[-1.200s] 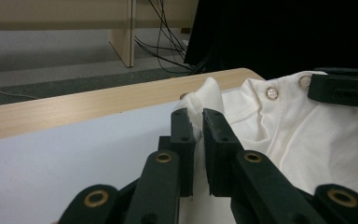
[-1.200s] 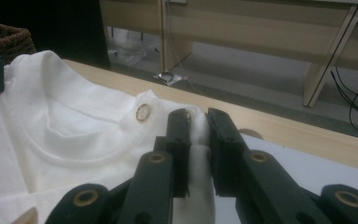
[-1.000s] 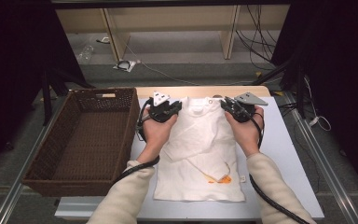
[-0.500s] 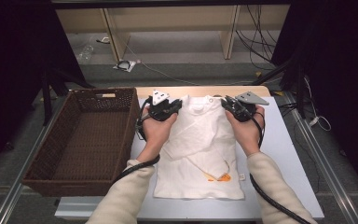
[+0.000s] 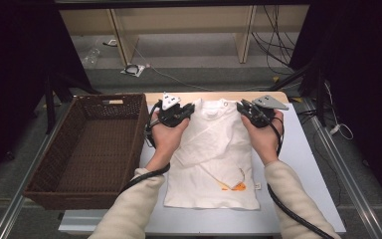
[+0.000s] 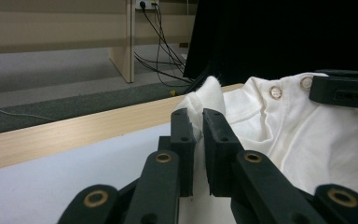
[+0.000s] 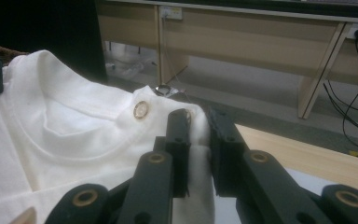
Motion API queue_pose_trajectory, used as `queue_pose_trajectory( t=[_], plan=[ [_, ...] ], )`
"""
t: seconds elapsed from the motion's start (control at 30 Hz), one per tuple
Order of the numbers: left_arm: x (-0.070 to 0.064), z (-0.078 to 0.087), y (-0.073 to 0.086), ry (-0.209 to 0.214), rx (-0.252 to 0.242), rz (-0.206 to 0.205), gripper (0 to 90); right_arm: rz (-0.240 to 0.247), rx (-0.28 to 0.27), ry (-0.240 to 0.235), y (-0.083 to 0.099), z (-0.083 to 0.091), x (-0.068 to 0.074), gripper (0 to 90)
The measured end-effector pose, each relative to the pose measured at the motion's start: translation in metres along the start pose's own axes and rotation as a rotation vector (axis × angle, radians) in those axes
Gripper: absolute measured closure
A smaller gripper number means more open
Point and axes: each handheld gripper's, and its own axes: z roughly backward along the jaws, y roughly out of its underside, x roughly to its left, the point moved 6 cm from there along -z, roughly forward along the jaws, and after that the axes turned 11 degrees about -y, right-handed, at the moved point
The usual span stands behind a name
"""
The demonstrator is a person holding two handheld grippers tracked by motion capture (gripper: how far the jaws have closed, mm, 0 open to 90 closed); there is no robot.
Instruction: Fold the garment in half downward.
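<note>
High view: a small white cotton shirt with snap buttons at the neckline (image 5: 214,154) lies flat at the centre of the pale grey tabletop (image 5: 303,164), collar toward 12 o'clock, hem toward 6 o'clock, with an orange print (image 5: 235,186) near the hem at about 5 o'clock on the garment. The left gripper (image 5: 188,108) sits on the shirt's shoulder at 11 o'clock of the garment; the right gripper (image 5: 241,107) sits on the opposite shoulder at 1 o'clock. A dark brown rectangular wicker basket (image 5: 47,164) stands just beside the shirt at 9 o'clock, its rim close to the left hand (image 5: 166,137). A light wooden edge strip (image 5: 214,95) runs along the table's far side at 12 o'clock. Left gripper view: the left gripper (image 6: 198,128) is clenched on a raised fold of the white shirt (image 6: 279,121), the cloth pinched between both black jaws and standing up above their tips; two metal snap buttons (image 6: 275,92) show at 1 o'clock. Right gripper view: the right gripper (image 7: 199,126) is likewise clamped on a fold of the shirt (image 7: 65,130), fabric pressed between the jaws; one metal snap sits just beside the jaws at 11 o'clock.
</note>
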Motion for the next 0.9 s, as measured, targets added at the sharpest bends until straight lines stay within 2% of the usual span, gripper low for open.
queue_pose_trajectory(
  t=[0.27,0.47,0.67,0.9],
  plan=[
    [-0.001,0.001,0.001,0.008,-0.002,0.002,82.4,0.003,0.003,-0.004,0.001,0.0,0.0,79.8],
    [0.0,0.002,0.005,0.008,0.004,0.008,82.3,0.001,0.003,-0.007,0.006,0.002,0.0,79.8],
    [0.0,0.006,0.009,0.021,0.004,-0.004,82.4,-0.002,0.003,-0.022,0.009,0.007,0.001,79.7],
    [0.003,0.01,0.017,0.023,-0.003,0.006,82.4,0.002,-0.005,-0.035,0.014,0.01,0.005,79.7]
  ],
)
